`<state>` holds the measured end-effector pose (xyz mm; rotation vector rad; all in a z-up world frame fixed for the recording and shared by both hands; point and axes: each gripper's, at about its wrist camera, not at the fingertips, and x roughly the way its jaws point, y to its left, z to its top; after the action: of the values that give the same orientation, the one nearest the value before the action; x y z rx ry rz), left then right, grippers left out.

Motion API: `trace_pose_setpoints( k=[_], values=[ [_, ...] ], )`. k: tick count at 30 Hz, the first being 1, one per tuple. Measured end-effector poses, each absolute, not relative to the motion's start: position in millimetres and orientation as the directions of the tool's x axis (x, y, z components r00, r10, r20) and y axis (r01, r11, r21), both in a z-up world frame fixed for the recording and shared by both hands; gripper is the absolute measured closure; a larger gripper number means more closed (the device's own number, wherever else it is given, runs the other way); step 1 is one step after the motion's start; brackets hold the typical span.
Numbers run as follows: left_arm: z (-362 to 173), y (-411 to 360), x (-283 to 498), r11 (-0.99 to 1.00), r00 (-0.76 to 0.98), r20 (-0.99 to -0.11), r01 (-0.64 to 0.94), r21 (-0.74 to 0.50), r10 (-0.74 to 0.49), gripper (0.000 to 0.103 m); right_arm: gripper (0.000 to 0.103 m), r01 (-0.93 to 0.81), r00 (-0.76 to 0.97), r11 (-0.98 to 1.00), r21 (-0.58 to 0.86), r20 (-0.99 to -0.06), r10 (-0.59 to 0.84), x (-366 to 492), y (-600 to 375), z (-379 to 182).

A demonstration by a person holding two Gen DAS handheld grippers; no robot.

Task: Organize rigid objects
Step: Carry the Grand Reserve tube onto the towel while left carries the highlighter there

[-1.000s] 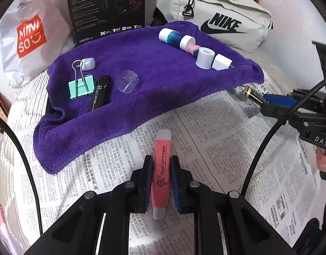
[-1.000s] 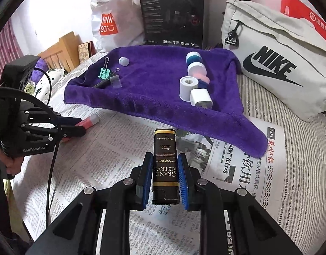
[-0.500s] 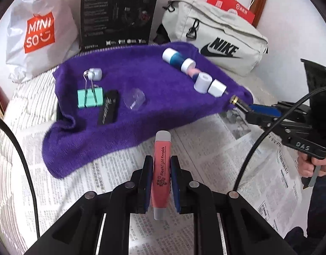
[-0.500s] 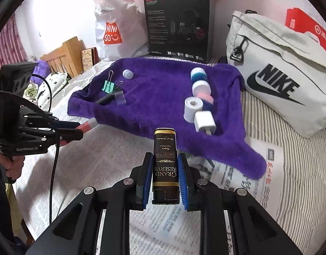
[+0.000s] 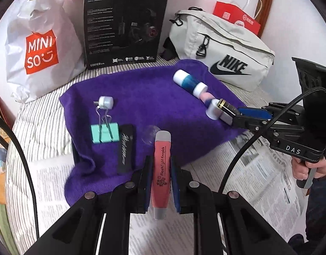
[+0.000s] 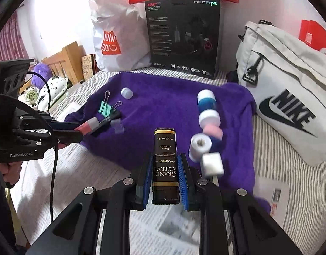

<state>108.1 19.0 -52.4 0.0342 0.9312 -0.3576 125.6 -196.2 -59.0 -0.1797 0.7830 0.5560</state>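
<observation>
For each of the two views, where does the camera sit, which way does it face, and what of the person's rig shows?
Left wrist: sits on the left gripper, looking forward and down along its fingers at the purple towel; the pink tube is clamped; the right gripper and a hand show at right.
Right wrist: sits on the right gripper, facing the same towel; the black box is clamped; the left gripper shows at left.
Shared: towel, green binder clip, Nike bag, each other's gripper.

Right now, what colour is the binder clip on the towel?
Mint green binder clip with silver wire handles; clearest in the left wrist view.
</observation>
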Motion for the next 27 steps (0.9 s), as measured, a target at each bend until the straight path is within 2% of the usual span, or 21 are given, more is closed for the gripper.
trace_pose_setpoints(
  k=[13,27],
  values=[
    [-73.1,30.2,154.3,0.957,0.508,-0.829,0.273,-0.102,-0.234,0.087,0.080,-0.551,0.538,0.834,0.024,-0.755,0.376,173.5,-165.0,-80.2],
    [-85.5,21.0,171.1,0.950,0.478,-0.843,0.292,-0.110,-0.244,0.087,0.080,-0.565,0.514,0.825,0.002,-0.781,0.354,183.6,-157.4,-98.3]
  ],
)
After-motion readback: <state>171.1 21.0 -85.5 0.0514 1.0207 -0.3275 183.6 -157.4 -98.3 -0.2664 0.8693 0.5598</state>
